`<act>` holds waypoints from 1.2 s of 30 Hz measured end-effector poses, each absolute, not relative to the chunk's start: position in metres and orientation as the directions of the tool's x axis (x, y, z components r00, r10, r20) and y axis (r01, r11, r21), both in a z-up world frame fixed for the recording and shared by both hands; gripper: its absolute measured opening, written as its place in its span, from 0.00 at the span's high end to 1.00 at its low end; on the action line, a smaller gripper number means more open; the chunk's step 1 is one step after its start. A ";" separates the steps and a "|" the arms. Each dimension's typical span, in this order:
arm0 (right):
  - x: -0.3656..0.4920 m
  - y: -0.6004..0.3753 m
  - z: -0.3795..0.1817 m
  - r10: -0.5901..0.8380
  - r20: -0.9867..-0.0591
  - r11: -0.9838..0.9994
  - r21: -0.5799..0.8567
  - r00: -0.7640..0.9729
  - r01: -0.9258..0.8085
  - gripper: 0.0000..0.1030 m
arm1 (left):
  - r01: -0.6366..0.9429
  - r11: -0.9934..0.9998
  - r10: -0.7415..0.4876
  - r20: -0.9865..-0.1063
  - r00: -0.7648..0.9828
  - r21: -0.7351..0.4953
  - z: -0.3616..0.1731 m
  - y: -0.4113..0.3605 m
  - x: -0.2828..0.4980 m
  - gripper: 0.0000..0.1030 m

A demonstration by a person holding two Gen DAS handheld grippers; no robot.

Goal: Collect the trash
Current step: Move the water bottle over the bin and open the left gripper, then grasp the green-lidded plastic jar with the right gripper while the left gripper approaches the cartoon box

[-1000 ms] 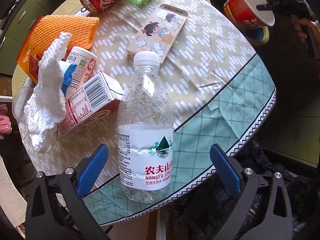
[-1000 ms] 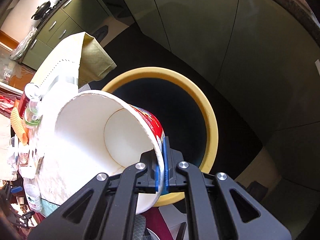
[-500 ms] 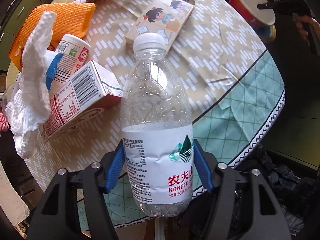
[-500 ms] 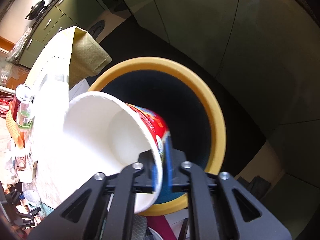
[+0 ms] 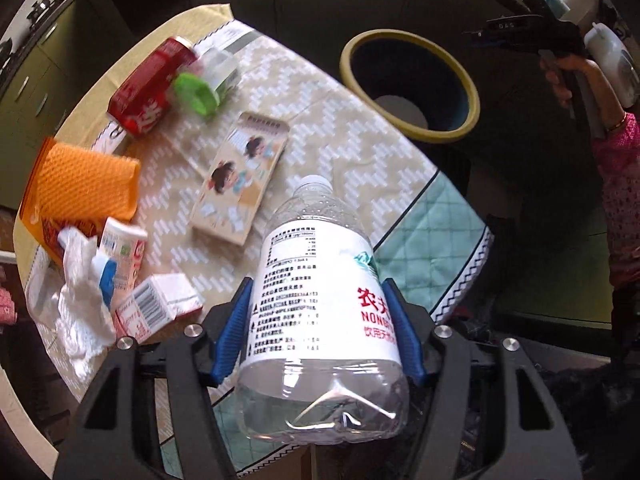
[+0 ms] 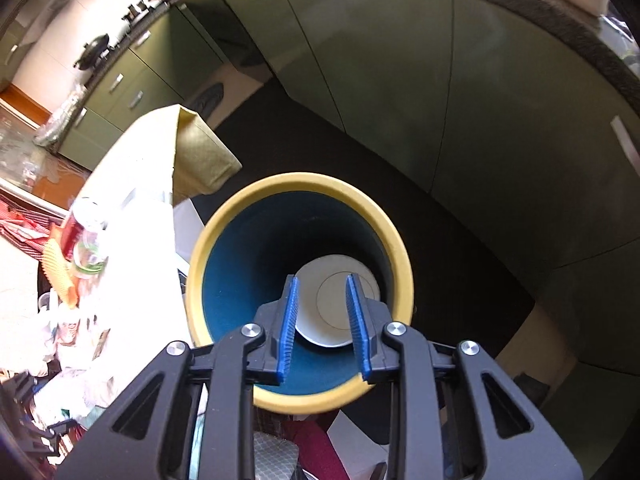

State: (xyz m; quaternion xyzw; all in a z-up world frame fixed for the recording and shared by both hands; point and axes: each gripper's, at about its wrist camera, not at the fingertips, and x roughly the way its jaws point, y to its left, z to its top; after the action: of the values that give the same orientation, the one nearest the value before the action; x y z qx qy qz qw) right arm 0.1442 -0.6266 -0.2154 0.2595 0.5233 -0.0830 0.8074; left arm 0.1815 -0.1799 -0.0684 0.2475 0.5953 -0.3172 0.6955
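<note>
My left gripper [image 5: 316,332] is shut on a clear plastic water bottle [image 5: 320,304] with a white label, lifted above the round table [image 5: 436,240]. My right gripper [image 6: 322,328] is open and empty above the yellow-rimmed bin [image 6: 400,256]. The paper cup [image 6: 340,320] lies at the bottom of the bin, white inside facing up. The bin also shows in the left wrist view [image 5: 408,42], past the table's far edge, with the right gripper's black body [image 5: 520,32] above it.
On the table lie a red can [image 5: 148,92], a green-capped bottle [image 5: 200,88], a cartoon-printed box [image 5: 240,184], an orange foam net [image 5: 88,188], a small yoghurt bottle [image 5: 120,252], a carton [image 5: 156,312] and white netting [image 5: 76,312]. Green cabinets [image 6: 400,80] stand behind the bin.
My left gripper closed on the water bottle and lifted it off the table. My right gripper opened and the paper cup dropped into the bin.
</note>
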 end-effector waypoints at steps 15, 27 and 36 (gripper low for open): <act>0.072 -0.666 -0.205 0.144 -0.865 0.834 0.367 0.480 0.412 0.78 | 0.872 0.485 -0.170 -0.985 0.029 -0.059 -0.110 -0.393 0.194 0.41; 0.062 -0.653 -0.178 0.110 -0.857 0.881 0.319 0.504 0.350 0.78 | 0.843 0.532 -0.151 -0.989 -0.004 -0.084 -0.139 -0.425 0.228 0.24; 0.104 -0.593 -0.167 0.164 -0.853 0.933 0.298 0.495 0.203 0.78 | 0.759 0.651 -0.098 -0.988 0.116 0.025 -0.092 -0.279 0.257 0.15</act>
State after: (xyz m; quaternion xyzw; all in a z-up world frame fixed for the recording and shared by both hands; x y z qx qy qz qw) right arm 0.1045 -0.5931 -0.1672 0.1829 0.5022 -0.0115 0.8451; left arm 0.2574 -0.2787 -0.0924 0.2808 0.5883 -0.3094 0.6923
